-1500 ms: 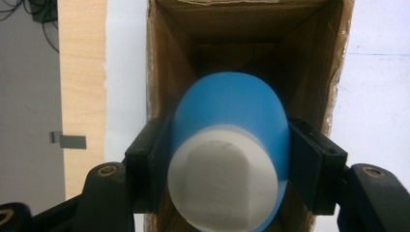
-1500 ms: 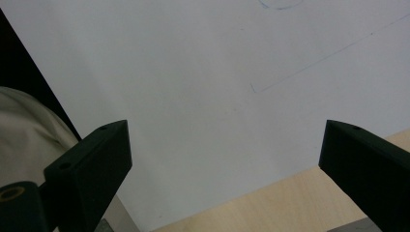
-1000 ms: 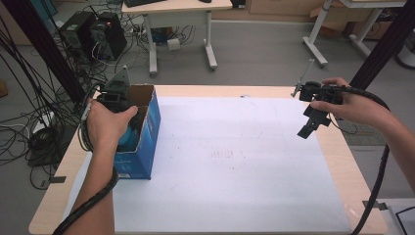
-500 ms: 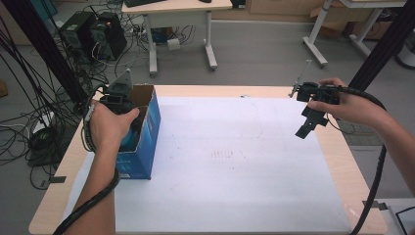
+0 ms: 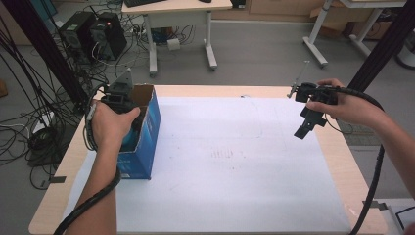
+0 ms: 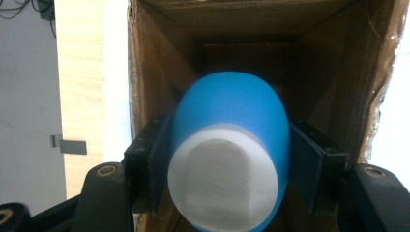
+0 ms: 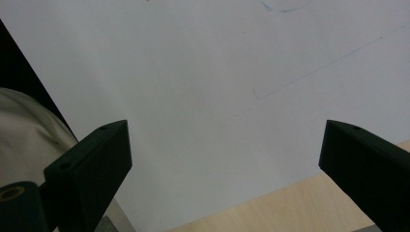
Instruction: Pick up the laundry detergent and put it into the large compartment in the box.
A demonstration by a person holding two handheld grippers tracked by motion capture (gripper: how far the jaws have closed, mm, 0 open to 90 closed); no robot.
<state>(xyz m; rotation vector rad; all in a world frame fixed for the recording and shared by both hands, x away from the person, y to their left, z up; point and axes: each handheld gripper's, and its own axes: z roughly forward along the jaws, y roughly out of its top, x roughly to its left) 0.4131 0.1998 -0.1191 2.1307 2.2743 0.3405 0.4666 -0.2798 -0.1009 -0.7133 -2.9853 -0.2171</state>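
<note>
The left hand-held gripper (image 6: 227,159) is clenching a blue egg-shaped object with a white end (image 6: 227,159), its two black jaws pressing on either flank, and it is holding that object right at the mouth of the open blue cardboard box (image 5: 147,132) standing near the left edge of the surface (image 5: 235,93). In the left gripper view the object is sitting between the brown inner walls of the box, blue end pointing down into the dark interior and white end facing the camera, which suggests it is either being lowered in or lifted out; the narrow end is leading, probably so it clears the walls. In the high view the person's left hand (image 5: 111,128) is covering the box opening, so the object itself is hidden there. The right hand-held gripper (image 5: 304,128) is hanging released above the right side of the white sheet (image 5: 230,171), jaws spread wide with nothing between them, likely just waiting out of the way. The box walls are standing close on both sides of the jaws, so they are the main thing that could catch. Beyond the surface, desks, computer towers and tangled cables are crowding the floor.
</note>
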